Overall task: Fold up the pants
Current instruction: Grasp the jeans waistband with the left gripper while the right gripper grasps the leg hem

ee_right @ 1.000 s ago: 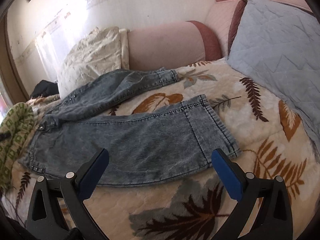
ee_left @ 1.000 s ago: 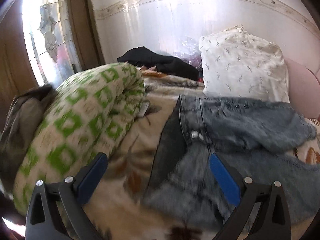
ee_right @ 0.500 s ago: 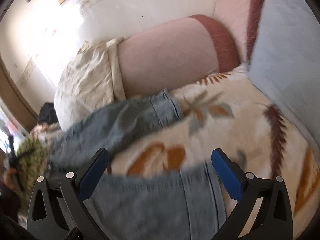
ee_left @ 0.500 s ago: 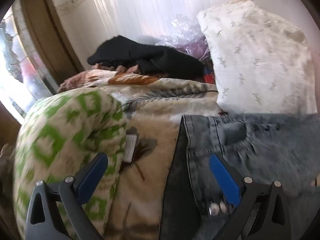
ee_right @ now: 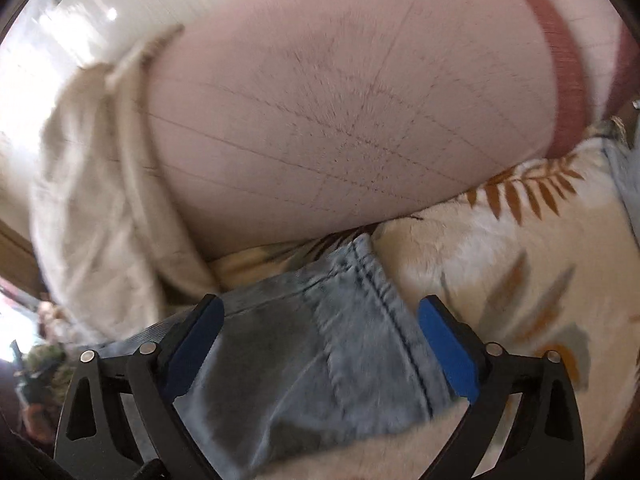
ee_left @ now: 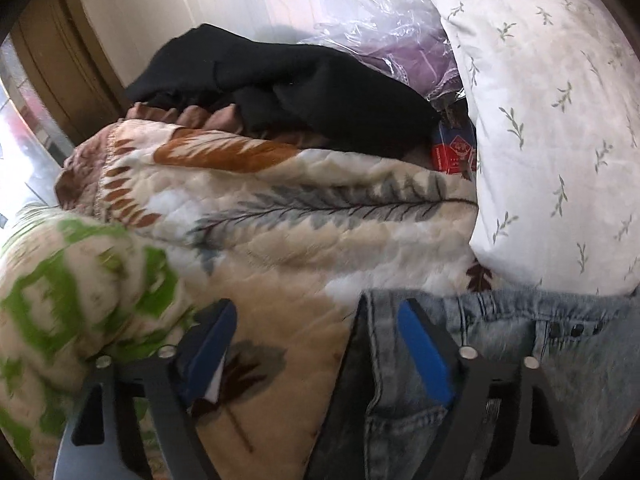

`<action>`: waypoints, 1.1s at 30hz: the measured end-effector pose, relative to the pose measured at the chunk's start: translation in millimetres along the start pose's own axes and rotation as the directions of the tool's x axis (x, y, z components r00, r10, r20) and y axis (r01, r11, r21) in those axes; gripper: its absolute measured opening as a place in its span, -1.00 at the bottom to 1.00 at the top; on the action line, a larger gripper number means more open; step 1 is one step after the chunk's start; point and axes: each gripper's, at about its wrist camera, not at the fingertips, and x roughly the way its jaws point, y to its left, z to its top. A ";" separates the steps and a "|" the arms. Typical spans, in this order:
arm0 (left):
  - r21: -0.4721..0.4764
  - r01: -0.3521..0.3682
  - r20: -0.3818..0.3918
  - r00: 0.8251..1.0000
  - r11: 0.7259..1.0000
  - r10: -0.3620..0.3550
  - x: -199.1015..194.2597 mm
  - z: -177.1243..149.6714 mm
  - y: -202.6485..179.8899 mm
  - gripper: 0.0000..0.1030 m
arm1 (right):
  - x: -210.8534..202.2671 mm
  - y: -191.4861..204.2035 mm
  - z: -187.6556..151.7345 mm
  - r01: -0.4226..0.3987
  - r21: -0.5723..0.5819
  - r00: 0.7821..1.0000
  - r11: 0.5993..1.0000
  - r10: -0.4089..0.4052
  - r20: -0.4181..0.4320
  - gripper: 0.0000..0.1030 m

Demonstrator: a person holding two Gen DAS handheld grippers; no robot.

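One pair of pants (ee_left: pixel 520 344) is lying on the leaf-print bedspread (ee_left: pixel 280 216), with two grippers working over it. The pants are faded, washed blue denim; a studded waistband is showing in the left wrist view, a stitched leg hem (ee_right: pixel 360 280) in the right. The left gripper (ee_left: pixel 316 344) is straddling the waistband corner, its jaws having just been closing, not yet pinching. The right gripper (ee_right: pixel 320 332) is likewise narrowing around the hem, unclenched. One white sprigged pillow (ee_left: pixel 552 120) and one pink cushion (ee_right: pixel 340 100) are sitting at the far side.
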 end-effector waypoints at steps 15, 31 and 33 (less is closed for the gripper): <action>-0.061 0.132 -0.033 0.990 0.989 -0.135 14.5 5.2 10.4 0.41 | 50.5 4.6 1.5 0.137 -0.032 0.989 0.990 -0.138 -0.050 0.46; -0.117 0.216 -0.108 0.967 0.969 -0.229 52.6 9.9 -14.6 -0.54 | 59.2 27.9 4.6 0.147 -0.066 0.986 0.987 -0.151 -0.070 0.46; -0.118 0.215 -0.107 0.968 0.969 -0.227 56.4 10.2 -10.0 -0.59 | 65.9 30.6 6.9 0.150 -0.076 0.984 0.986 -0.156 -0.082 0.37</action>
